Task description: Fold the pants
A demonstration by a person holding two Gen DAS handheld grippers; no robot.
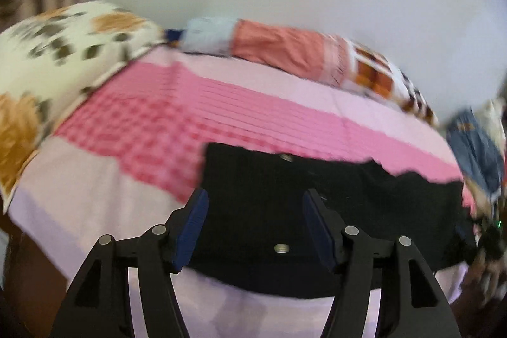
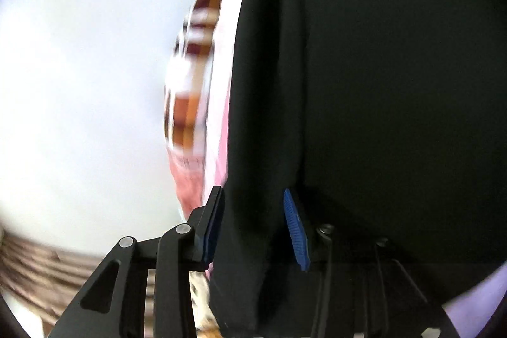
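Observation:
The black pants [image 1: 348, 205] lie folded in a flat rectangle on the pink checked bed sheet [image 1: 152, 122], with a metal button showing at the near edge. My left gripper [image 1: 256, 195] hovers over the pants' left part, open, its blue pads apart and nothing clamped. In the right wrist view the picture is rolled sideways and the pants [image 2: 396, 84] fill the right half. A thick fold of black cloth stands between the blue pads of my right gripper [image 2: 252, 192]. The jaws are apart and the right pad stands just off the cloth.
A floral pillow [image 1: 63, 53] lies at the bed's left. Folded clothes [image 1: 279, 43] and a checked cloth [image 1: 377, 75] line the far edge by the white wall. Blue jeans [image 1: 475, 148] sit at the right. Both views are motion-blurred.

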